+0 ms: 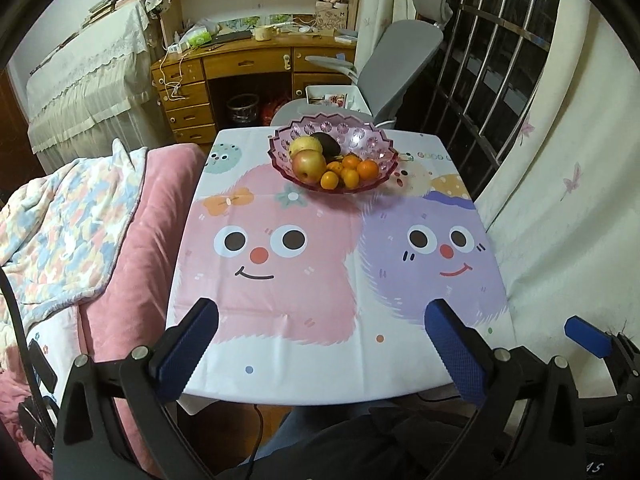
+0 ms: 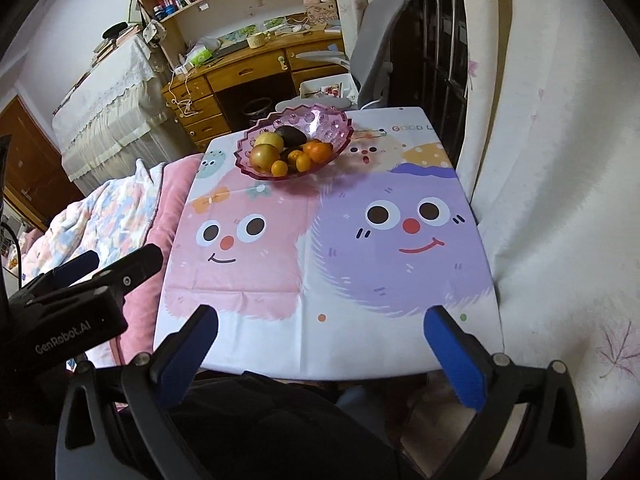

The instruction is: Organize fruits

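The left hand-held gripper (image 1: pixel 322 344) stands with its jaws spread to full width; nothing lies between the blue pads (image 1: pixel 182 354) and they touch nothing. It hovers above the near edge of the table (image 1: pixel 320 380), over the pink cartoon face of the tablecloth (image 1: pixel 280 280). The right hand-held gripper (image 2: pixel 320 354) is likewise spread wide and empty, its pads (image 2: pixel 456 360) clear of the cloth, above the near edge by the purple face. In the left wrist view its blue fingertip shows at 4 o'clock; in the right wrist view the left unit's black body lies at 8 o'clock. The fruits sit in the pink scalloped bowl (image 1: pixel 376 136) at 12 o'clock, at the far end of the table: an apple (image 1: pixel 308 166), a yellow fruit (image 1: pixel 305 145) behind it, a dark avocado (image 1: pixel 326 144) and several oranges (image 1: pixel 367 170). No fruit lies on the cloth. A pink blanket (image 1: pixel 132 240) lies at 9 o'clock beside the table.
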The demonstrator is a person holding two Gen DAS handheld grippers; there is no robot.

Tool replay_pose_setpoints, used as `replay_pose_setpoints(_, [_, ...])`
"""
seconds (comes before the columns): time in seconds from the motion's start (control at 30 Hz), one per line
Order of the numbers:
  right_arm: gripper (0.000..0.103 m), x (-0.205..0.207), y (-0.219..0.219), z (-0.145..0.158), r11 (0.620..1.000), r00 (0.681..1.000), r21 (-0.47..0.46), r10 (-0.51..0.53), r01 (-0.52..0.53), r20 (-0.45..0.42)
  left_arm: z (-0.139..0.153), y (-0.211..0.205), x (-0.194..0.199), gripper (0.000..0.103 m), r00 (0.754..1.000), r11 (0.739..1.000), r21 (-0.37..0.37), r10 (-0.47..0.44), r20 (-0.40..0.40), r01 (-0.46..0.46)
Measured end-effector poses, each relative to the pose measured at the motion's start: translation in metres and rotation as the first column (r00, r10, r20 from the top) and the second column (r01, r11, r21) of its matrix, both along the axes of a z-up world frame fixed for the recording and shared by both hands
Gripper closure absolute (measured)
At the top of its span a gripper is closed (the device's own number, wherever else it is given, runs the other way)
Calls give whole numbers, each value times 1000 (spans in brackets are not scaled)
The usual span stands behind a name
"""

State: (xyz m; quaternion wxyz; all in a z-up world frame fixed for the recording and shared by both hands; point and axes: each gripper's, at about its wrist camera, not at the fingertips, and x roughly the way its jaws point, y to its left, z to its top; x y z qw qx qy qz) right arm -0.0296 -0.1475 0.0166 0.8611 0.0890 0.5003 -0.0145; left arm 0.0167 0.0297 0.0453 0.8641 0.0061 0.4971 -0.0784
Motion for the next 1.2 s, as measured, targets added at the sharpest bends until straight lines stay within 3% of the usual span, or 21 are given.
replay_pose_setpoints(1.2, [0, 1, 10, -4, 1000, 1000, -10, 16, -17, -24, -3, -1, 5, 1, 1000, 1000, 29, 8, -3, -8])
